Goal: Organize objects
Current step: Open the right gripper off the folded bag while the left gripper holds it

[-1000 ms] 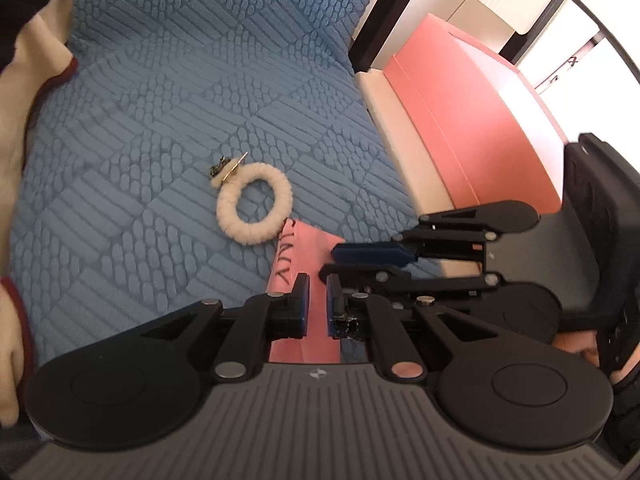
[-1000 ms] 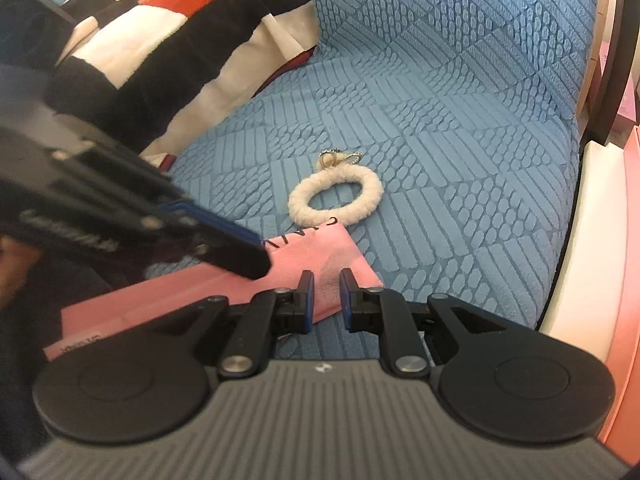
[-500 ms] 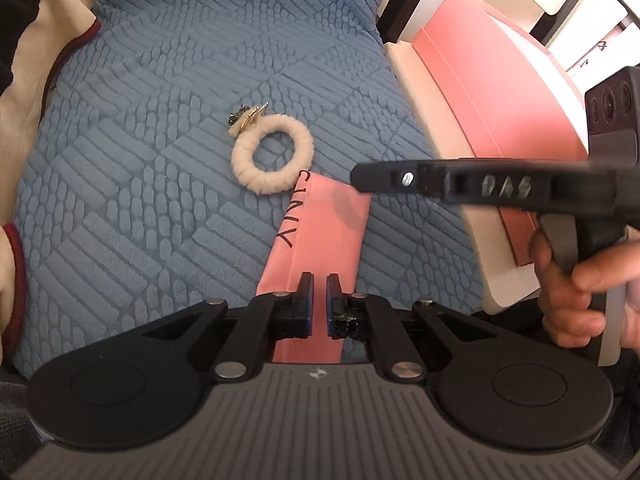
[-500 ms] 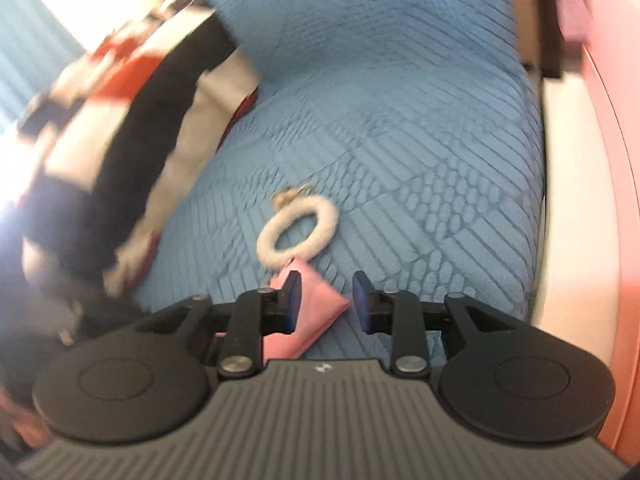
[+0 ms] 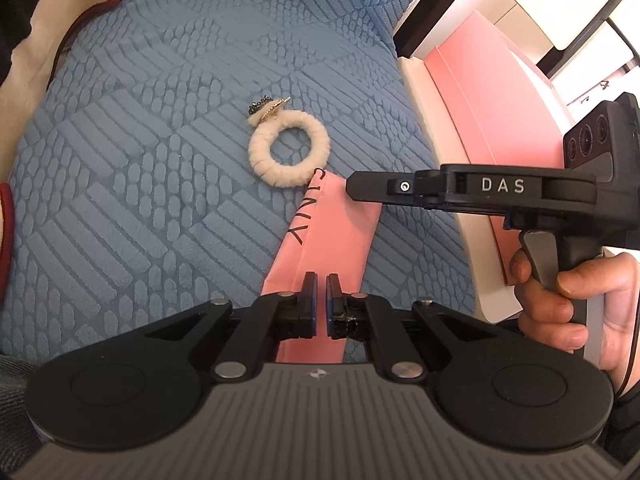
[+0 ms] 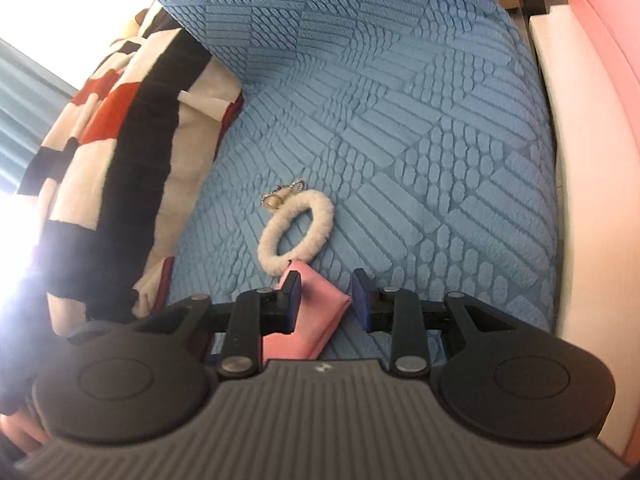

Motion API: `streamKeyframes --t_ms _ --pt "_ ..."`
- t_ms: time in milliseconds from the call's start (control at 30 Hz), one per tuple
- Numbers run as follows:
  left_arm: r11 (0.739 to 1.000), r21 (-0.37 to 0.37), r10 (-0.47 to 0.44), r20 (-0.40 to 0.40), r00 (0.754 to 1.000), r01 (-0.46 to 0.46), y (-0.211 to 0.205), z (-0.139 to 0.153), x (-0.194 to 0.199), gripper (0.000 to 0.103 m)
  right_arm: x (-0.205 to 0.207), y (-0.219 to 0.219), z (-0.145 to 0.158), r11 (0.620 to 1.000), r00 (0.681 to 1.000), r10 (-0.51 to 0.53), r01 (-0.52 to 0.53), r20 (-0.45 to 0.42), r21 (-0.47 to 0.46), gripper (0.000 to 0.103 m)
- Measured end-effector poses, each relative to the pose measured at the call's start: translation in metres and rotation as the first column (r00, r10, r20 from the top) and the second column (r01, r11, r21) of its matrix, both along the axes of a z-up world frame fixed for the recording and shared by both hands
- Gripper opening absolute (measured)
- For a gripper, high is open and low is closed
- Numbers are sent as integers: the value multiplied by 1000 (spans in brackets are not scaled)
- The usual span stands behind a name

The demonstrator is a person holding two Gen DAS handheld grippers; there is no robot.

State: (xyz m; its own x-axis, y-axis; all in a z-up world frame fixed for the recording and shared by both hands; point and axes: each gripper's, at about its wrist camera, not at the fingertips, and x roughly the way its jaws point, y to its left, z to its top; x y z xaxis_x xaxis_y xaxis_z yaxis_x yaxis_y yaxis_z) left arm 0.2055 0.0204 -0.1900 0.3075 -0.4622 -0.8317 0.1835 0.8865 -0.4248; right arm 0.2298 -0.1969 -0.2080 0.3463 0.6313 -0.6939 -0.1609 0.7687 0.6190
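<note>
The pink pouch [image 5: 332, 240] lies on the blue textured cover [image 5: 160, 184], its far end touching the cream fluffy ring [image 5: 289, 148] at about eleven o'clock from it. The left gripper [image 5: 321, 288] is pressed together above the pouch's near end. The right gripper [image 6: 326, 286] stands spread, the pouch's corner between its fingers, neither visibly pressing.

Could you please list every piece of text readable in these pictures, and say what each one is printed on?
"DAS": white letters on the side of the right gripper.
"CINY", as far as it reads: dark letters along the pink pouch; the first letters are partly hidden.
Nothing legible in the right wrist view.
</note>
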Motion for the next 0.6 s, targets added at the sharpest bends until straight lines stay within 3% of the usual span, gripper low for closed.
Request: streamKeyframes --t_ms 267,333,467,600 --pt "1000 10 3 29 1000 -3 0 2 -1 7 0 -12 -16 983 991 -60 79 -122 166 32" --pt "1000 11 5 32 999 -5 0 3 -2 7 -1 -9 -16 982 990 -57 79 -129 171 32" --pt "1000 16 3 47 999 -4 0 4 -4 8 -2 -10 -16 981 987 -93 114 -134 158 23" --pt "1000 22 9 108 994 -12 -2 12 -8 8 -5 -5 -6 986 990 -104 115 -91 122 19"
